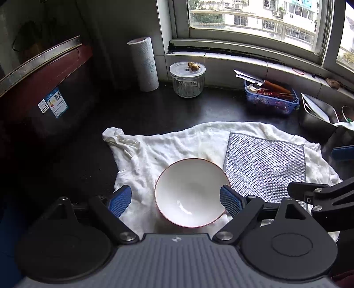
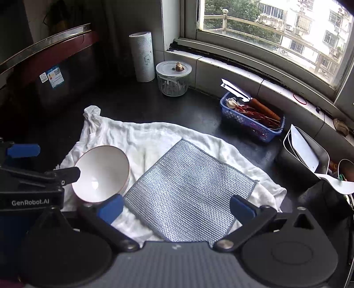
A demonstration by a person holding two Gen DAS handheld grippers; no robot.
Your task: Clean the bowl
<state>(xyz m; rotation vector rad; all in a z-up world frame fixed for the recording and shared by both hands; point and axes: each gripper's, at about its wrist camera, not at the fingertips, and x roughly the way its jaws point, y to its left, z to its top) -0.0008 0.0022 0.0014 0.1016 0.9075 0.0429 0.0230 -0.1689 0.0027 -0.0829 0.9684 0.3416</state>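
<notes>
On the white cloth (image 1: 177,141) sat the bowl (image 1: 191,192), upright, w/ silver mesh pad (image 2: 188,190) just beside. Left gripper (image 1: 174,200) gaped wide around the bowl; right gripper (image 2: 177,207) gaped wide above the pad, holding nothing.

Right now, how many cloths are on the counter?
2. The white cloth is spread flat on the dark counter, under the bowl. The silver mesh cloth lies on top of it, right of the bowl. None seems hidden.

Daylight from window (image 1: 254,20) (overexposed outside), dim left corner, fisheye-bent edges, sharp focus
</notes>
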